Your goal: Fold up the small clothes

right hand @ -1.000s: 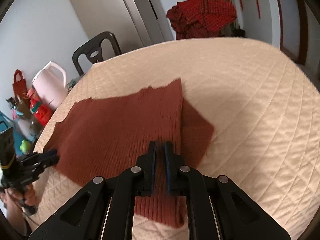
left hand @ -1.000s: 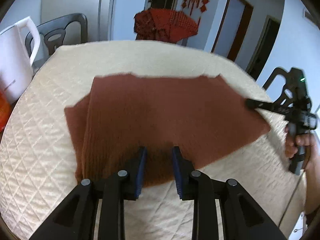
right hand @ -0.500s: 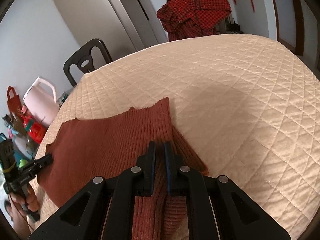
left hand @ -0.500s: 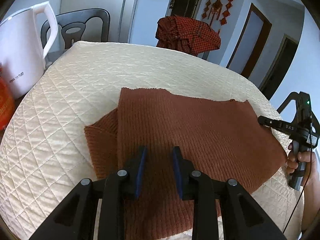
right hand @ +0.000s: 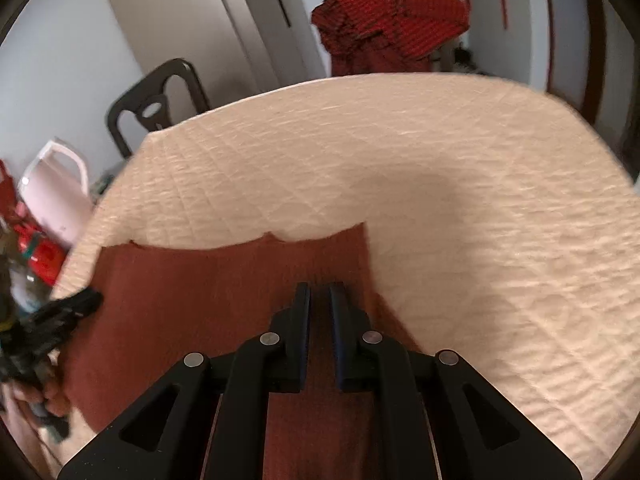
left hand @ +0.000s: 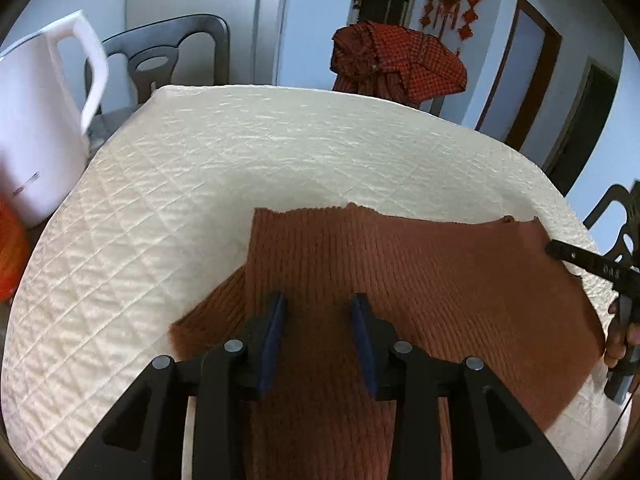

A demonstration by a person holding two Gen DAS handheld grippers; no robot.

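A rust-brown ribbed knit cloth [left hand: 420,272] lies on the cream quilted table [left hand: 280,148], with a folded flap sticking out at its left. My left gripper [left hand: 318,304] is over its left part; the jaws are opening, with the cloth between the blue pads and a clear gap on both sides. In the right wrist view the same cloth [right hand: 208,288] runs under my right gripper [right hand: 319,292], whose jaws stand almost together with cloth in the slit. The right gripper's tip [left hand: 560,252] meets the cloth's right corner, and the left gripper [right hand: 80,304] shows blurred at its left edge.
A white kettle [left hand: 36,128] and an orange-red object stand just off the table's left edge. A dark chair [left hand: 168,60] is behind that side. A red checked garment [left hand: 400,60] hangs over another chair beyond the far edge. A person's hand [left hand: 628,332] holds the right gripper's handle.
The cloth has come toward me with both grippers; its far edge now lies lower in both views, baring more of the table. The left jaws stand slightly wider.
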